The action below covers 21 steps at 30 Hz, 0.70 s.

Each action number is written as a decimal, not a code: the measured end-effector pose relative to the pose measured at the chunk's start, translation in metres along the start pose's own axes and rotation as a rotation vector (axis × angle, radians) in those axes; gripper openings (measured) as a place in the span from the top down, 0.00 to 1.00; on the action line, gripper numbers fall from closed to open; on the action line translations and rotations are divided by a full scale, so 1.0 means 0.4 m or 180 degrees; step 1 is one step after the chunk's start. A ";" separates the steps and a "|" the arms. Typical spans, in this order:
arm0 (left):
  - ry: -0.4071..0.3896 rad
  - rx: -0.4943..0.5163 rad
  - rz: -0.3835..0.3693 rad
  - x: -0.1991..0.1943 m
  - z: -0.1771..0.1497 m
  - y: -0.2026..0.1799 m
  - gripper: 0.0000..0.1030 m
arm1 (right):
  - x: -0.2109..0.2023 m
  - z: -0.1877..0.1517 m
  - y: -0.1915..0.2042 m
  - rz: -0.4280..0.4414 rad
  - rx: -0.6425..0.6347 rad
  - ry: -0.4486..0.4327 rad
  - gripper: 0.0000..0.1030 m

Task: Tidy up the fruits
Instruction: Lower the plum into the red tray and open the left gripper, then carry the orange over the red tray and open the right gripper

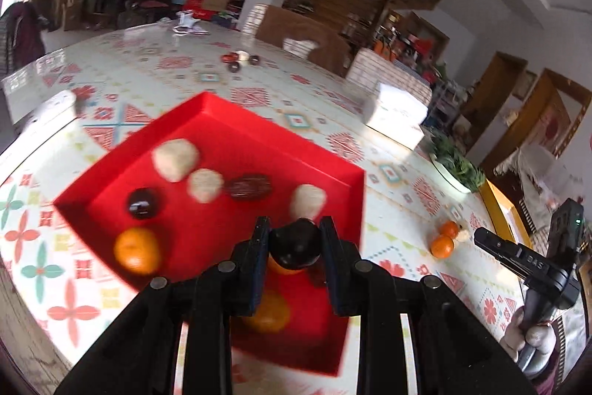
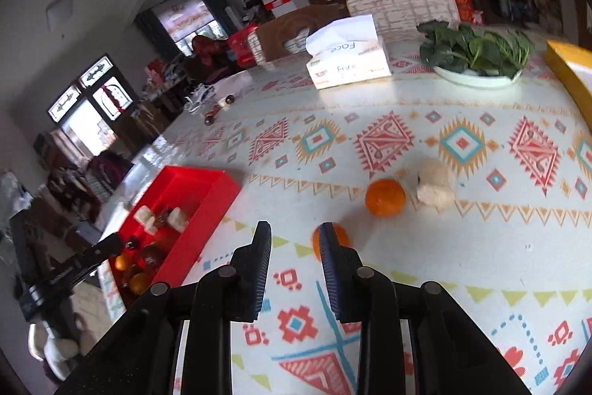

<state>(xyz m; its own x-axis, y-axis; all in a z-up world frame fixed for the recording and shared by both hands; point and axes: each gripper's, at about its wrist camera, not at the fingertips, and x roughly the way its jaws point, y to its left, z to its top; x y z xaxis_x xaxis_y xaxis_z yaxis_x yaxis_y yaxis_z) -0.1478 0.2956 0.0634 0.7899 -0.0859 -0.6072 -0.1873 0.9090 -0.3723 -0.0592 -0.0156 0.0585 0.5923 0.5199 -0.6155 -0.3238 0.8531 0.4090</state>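
Left wrist view: the left gripper [image 1: 295,239] is clamped on a dark fruit [image 1: 295,244] above the red tray [image 1: 207,106], near its right wall. The tray holds three pale fruits, two dark ones and at least two oranges. Bare patterned cloth [image 1: 177,65] lies beyond the tray.

Right wrist view: the right gripper [image 2: 296,241] holds nothing, its jaws apart. One orange [image 2: 384,197] and a pale fruit [image 2: 436,187] lie ahead; another orange [image 2: 342,235] shows behind the right finger. Bare cloth separates them from the tray.

red tray [image 1: 207,121] motion-blurred, orange [image 2: 342,236] half hidden
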 end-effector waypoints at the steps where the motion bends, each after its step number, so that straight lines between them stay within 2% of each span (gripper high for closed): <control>1: -0.0019 -0.0011 0.0016 -0.007 0.002 0.020 0.75 | 0.010 0.002 -0.002 -0.0070 -0.0024 0.0024 0.71; 4: -0.0045 -0.0070 0.0060 -0.011 0.005 0.058 0.75 | 0.045 0.000 -0.012 -0.0172 0.0008 0.0150 0.68; 5: -0.0041 -0.0118 0.0076 -0.008 0.008 0.076 0.75 | 0.056 0.000 -0.016 -0.0144 0.0049 0.0187 0.65; 9: -0.0032 -0.0248 0.0221 0.007 0.011 0.122 0.75 | 0.107 0.001 0.004 -0.0068 0.0066 0.0306 0.64; 11: -0.0024 -0.0325 0.0246 0.008 0.010 0.140 0.69 | 0.136 0.002 0.030 -0.0034 0.0019 0.0376 0.63; 13: -0.0051 -0.0372 0.0208 -0.001 0.009 0.153 0.54 | 0.151 -0.001 0.050 0.0011 -0.0022 0.0435 0.63; 16: -0.0142 -0.0334 0.0198 -0.027 0.011 0.151 0.48 | 0.165 -0.018 0.088 -0.0051 -0.0182 0.0494 0.62; 18: -0.0195 -0.0344 0.0164 -0.043 0.017 0.151 0.44 | 0.168 -0.031 0.106 -0.0134 -0.0281 0.0515 0.57; 21: -0.0236 -0.0357 0.0111 -0.057 0.018 0.150 0.43 | 0.164 -0.058 0.115 -0.0219 -0.0364 0.0547 0.56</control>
<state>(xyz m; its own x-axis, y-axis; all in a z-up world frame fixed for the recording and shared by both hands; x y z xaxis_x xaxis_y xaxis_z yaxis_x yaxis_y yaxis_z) -0.1727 0.3549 0.0599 0.8220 -0.0210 -0.5691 -0.2761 0.8593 -0.4305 -0.0525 0.0587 0.0212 0.4846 0.4515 -0.7492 -0.3742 0.8812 0.2890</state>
